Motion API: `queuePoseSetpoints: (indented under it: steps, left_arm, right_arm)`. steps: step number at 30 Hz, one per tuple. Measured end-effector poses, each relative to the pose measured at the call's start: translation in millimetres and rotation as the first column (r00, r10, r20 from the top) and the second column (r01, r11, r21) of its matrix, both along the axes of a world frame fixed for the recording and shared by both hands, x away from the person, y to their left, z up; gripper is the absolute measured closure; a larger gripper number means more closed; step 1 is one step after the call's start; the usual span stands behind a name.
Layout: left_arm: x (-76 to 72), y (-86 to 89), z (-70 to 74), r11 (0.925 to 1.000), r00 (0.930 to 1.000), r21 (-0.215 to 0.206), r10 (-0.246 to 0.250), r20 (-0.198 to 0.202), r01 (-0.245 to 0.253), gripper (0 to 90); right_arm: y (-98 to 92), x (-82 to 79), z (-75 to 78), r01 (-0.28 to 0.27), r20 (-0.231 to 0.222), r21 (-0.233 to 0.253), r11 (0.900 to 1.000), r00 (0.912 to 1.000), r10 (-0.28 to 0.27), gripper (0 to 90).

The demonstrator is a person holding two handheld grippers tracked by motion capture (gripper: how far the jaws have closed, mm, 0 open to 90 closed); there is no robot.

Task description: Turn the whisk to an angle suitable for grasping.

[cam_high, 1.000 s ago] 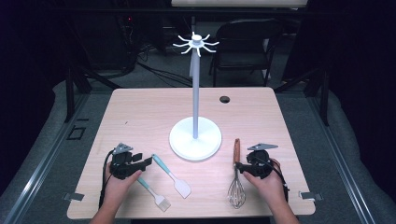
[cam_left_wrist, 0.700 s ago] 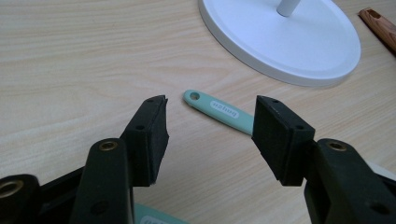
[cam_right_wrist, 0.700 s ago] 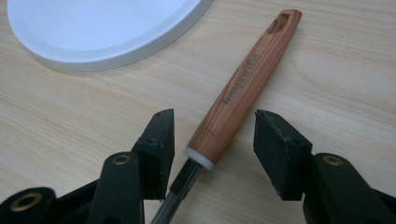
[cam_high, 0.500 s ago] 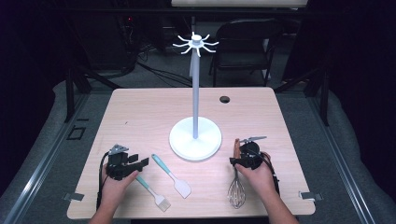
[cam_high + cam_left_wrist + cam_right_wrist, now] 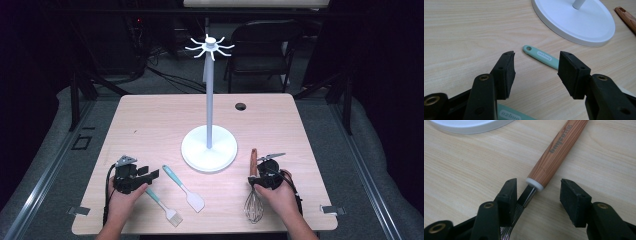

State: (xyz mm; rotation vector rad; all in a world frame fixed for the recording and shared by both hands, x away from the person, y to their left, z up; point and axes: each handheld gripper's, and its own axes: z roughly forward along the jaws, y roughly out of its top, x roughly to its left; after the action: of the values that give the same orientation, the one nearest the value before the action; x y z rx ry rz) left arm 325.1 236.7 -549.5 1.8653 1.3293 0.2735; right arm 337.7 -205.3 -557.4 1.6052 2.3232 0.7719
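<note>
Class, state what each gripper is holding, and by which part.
Nothing is held. The right gripper stands open around the whisk neck; the left gripper is open above the table.

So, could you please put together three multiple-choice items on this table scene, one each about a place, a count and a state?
1. Where does the whisk lie?
A. right of the stand's white base
B. hung on the stand's top hooks
C. at the table's far edge

2. How many utensils with teal handles lie on the table?
A. none
B. two
C. four

3. How does the right gripper stand?
A. shut on the wooden handle
B. open, jaws either side of the whisk's neck
C. raised high above the stand

Answers: 1 A, the high view shows it beside the base; 2 B, a spatula and a brush; 3 B, a gap shows between the jaws.
</note>
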Motion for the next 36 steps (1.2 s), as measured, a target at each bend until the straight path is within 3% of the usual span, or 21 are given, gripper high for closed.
queuePoseSetpoints:
  steps: [4,16,20,27,31,36]
  left_arm:
    - [0.5,-0.5,-0.9,1.0,1.0,-0.002,-0.001,-0.005,0.001,47.5]
    - [0.9,-1.8,-0.3,1.0,1.0,-0.001,0.002,-0.005,-0.002,48.4]
    - [1.6,-2.4,-0.3,1.0,1.0,0.001,-0.004,-0.007,0.004,48.6]
    - [2.1,-3.4,-0.9,1.0,1.0,-0.002,-0.005,-0.008,0.005,49.0]
    - [2.1,-2.9,-0.7,1.0,0.9999,-0.003,-0.005,-0.009,0.005,49.1]
    - [1.5,-2.5,0.1,1.0,0.9999,0.0,-0.005,-0.01,0.005,49.1]
  right_arm:
    - [-3.5,-1.6,1.5,0.004,-0.028,0.025,1.0,0.9996,-0.003,54.4]
    - [-27.4,-5.3,8.4,0.012,-0.072,-0.053,0.999,0.9973,-0.016,64.8]
    - [-32.1,-4.8,6.9,0.054,-0.127,-0.01,0.998,0.9905,-0.055,68.0]
    - [-29.7,-1.8,4.4,0.085,-0.133,0.014,0.996,0.9876,-0.083,73.2]
    - [-25.2,1.5,6.2,0.076,-0.13,-0.019,0.997,0.9884,-0.078,73.9]
    - [-21.7,6.2,9.0,0.064,-0.16,-0.053,0.997,0.9845,-0.072,74.4]
